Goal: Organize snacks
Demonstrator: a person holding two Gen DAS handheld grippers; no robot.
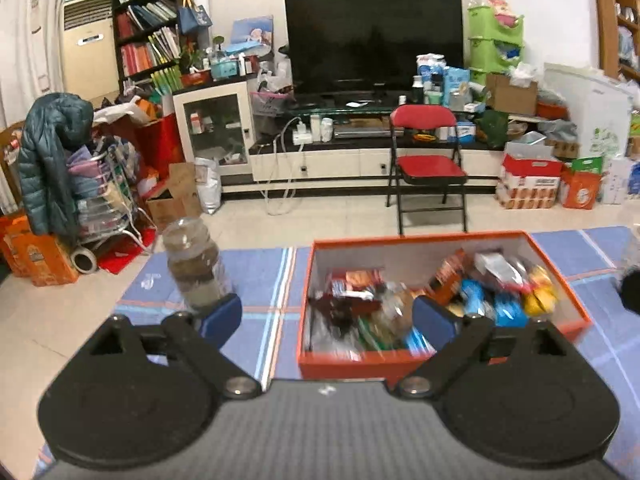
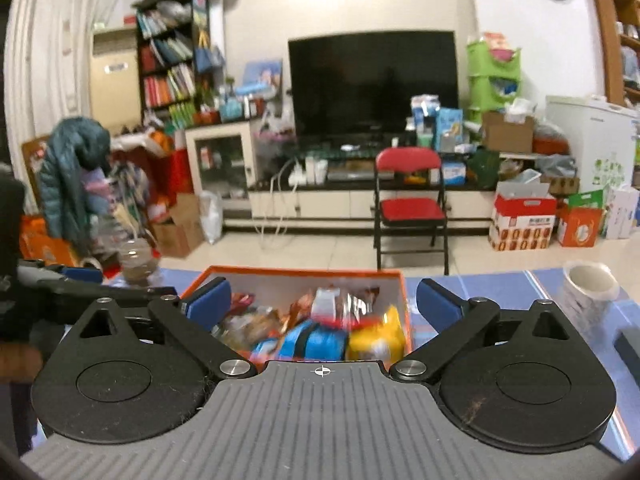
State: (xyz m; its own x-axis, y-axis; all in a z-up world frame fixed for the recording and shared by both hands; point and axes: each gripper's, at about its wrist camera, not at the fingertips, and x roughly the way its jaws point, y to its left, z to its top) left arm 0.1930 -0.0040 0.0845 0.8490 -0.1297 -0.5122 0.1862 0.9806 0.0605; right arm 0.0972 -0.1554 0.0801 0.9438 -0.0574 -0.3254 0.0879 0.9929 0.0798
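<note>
Both tongs gape, left tongs and right tongs, over the orange box rim.

Left hand-held gripper sits wide open at the bottom of the frame, over an orange box stuffed with snack packs. Clear jar stands center-left on the blue-checked bench.

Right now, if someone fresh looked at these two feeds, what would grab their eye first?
The orange box crammed with bright snack packets sits mid-table on the blue plaid cloth, right ahead of both open claws, left claw and right claw. A clear jar of brownish contents stands left of the box, by the left claw's fingertip. Behind, a big dark TV and red folding chair dominate the cluttered room.
</note>
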